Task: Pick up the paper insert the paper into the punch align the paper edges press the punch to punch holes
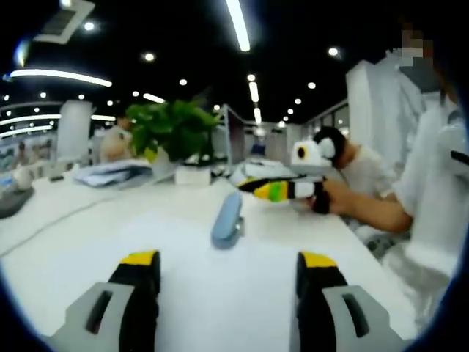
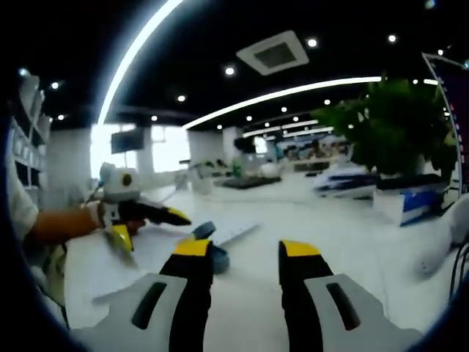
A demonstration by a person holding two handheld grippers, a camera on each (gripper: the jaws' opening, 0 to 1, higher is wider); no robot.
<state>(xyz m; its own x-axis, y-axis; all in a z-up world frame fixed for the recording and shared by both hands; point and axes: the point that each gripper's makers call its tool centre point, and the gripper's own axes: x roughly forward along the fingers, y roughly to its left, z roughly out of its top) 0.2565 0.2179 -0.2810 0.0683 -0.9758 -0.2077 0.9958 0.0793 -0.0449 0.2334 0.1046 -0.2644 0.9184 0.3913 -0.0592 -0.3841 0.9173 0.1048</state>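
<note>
- Surface, broad and white, carries the small blue-grey hole punch; white paper sheet lies just beside it, so a careless sweep could knock the punch askew.
- Left gripper hovers, jaws apart, empty.
- Right gripper, jaws apart, risks creasing the paper.

Both views are lit brightly from ceiling strip lights; glare washes out the white table, and edges are bent and blurred.
</note>
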